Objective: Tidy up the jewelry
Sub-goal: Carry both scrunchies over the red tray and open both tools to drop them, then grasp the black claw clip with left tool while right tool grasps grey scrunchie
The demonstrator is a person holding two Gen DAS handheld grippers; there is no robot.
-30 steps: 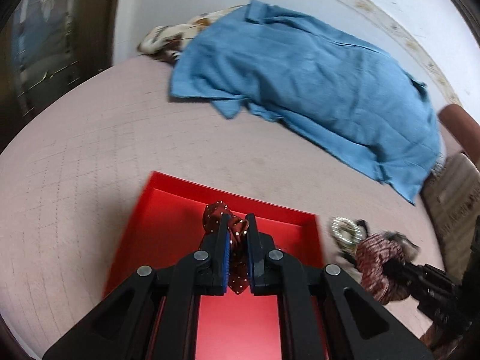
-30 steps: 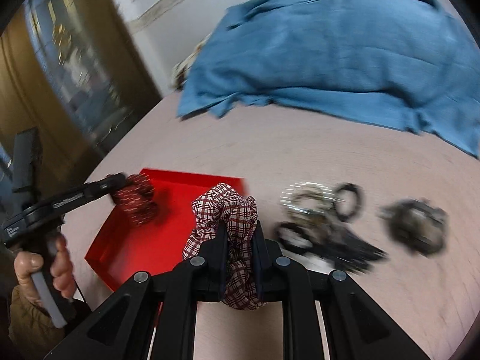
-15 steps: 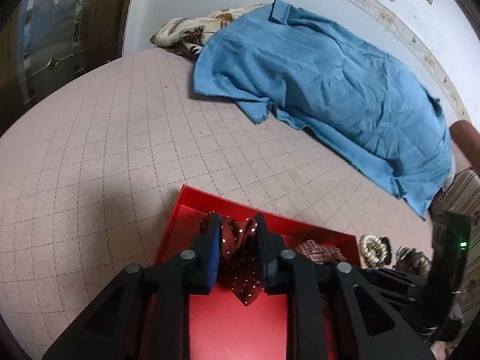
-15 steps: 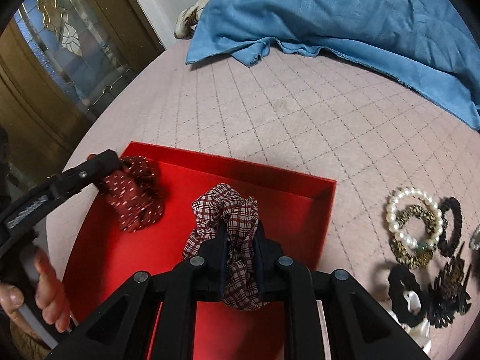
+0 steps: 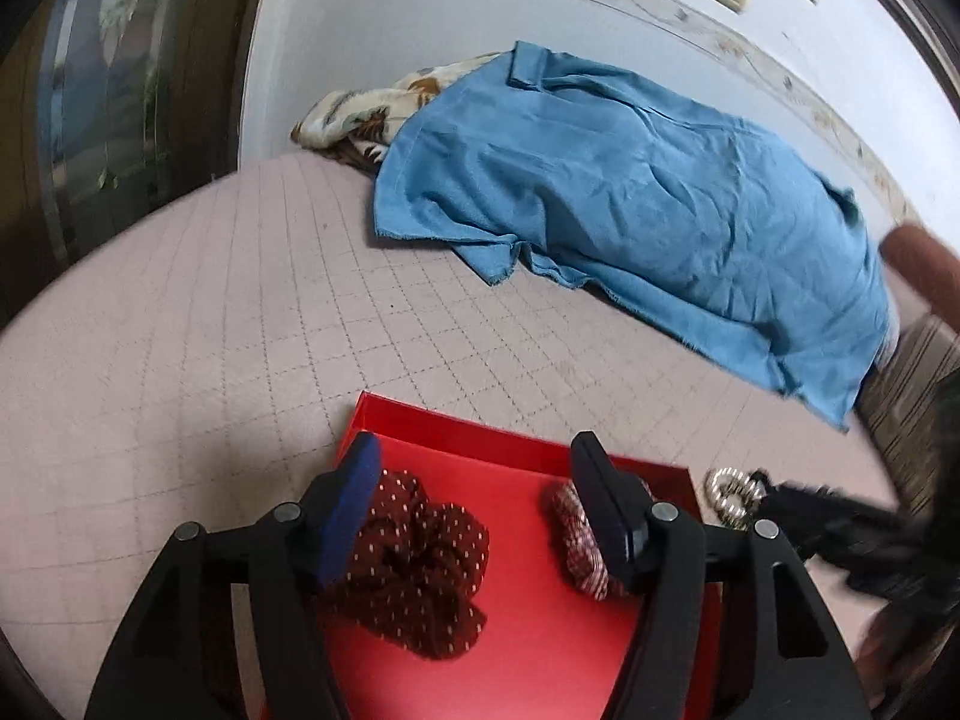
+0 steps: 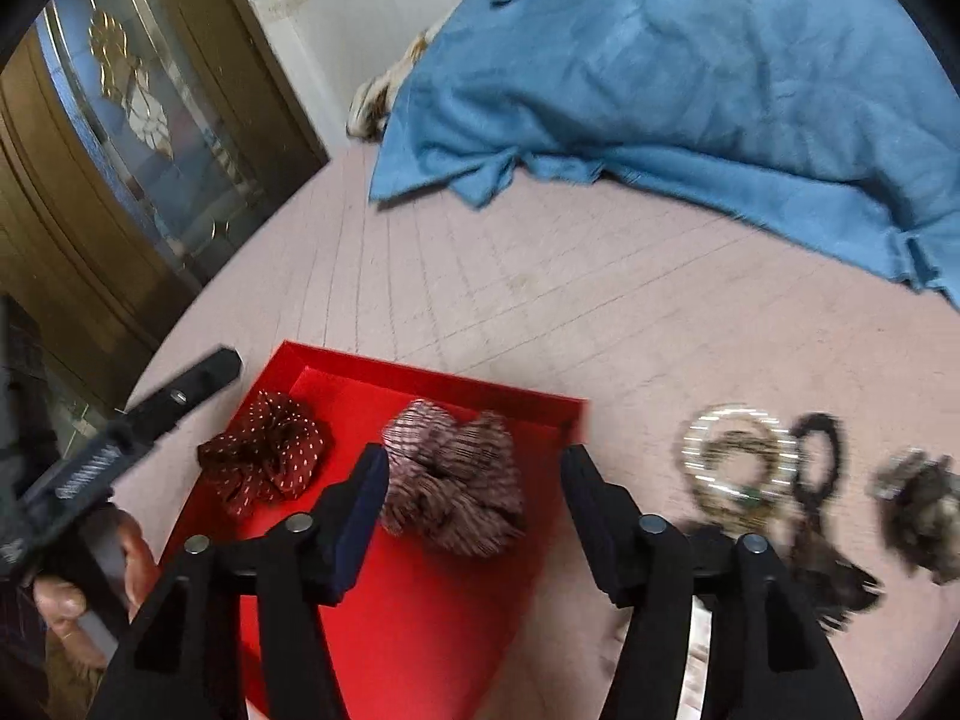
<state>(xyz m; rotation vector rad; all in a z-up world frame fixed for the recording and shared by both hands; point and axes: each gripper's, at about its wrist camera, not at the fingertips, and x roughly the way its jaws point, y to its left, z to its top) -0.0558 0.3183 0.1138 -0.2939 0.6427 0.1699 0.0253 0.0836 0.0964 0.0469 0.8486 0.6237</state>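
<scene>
Scrunchies: dotted scrunchie (image 5: pixel 420 564) and checked scrunchie (image 6: pixel 450 480) lie loose in red box (image 6: pixel 420 630).
Grippers: my left gripper (image 5: pixel 480 492) and right gripper (image 6: pixel 474 492) have just been opening, both spread, nothing pinched.
Next: I'd reach for the bracelets (image 6: pixel 732 456) just beside the box.

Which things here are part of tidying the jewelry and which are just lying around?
Part of the job: red tray, dotted scrunchie, checked scrunchie, pearl bracelet, black hair tie.
Just lying about: blue cloth, patterned fabric.

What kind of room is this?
Probably a bedroom at home: a quilted pink bedspread, a blue cloth over bedding by the wall, and an ornate glass door.
</scene>
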